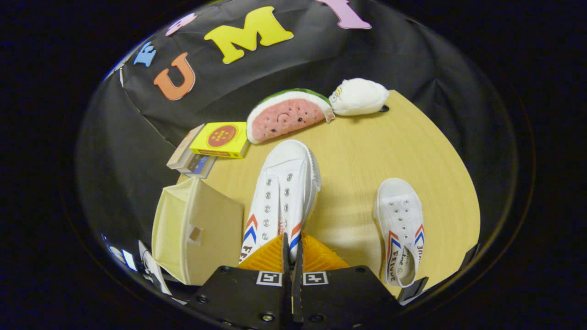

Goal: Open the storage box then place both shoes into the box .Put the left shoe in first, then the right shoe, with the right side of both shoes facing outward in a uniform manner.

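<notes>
Between fingers: gripper [291, 247] nearly closed, both fingers pinching side wall of white sneaker [282, 192], toe pointing ahead, shoe appearing raised off wooden table [362, 151]. Left of fingers: cream storage box [197, 231], near held shoe. Right of fingers: second sneaker [403, 229] flat on table, apart. Far beyond: watermelon plush [286, 114], white plush [358, 97], yellow box [221, 139].
</notes>
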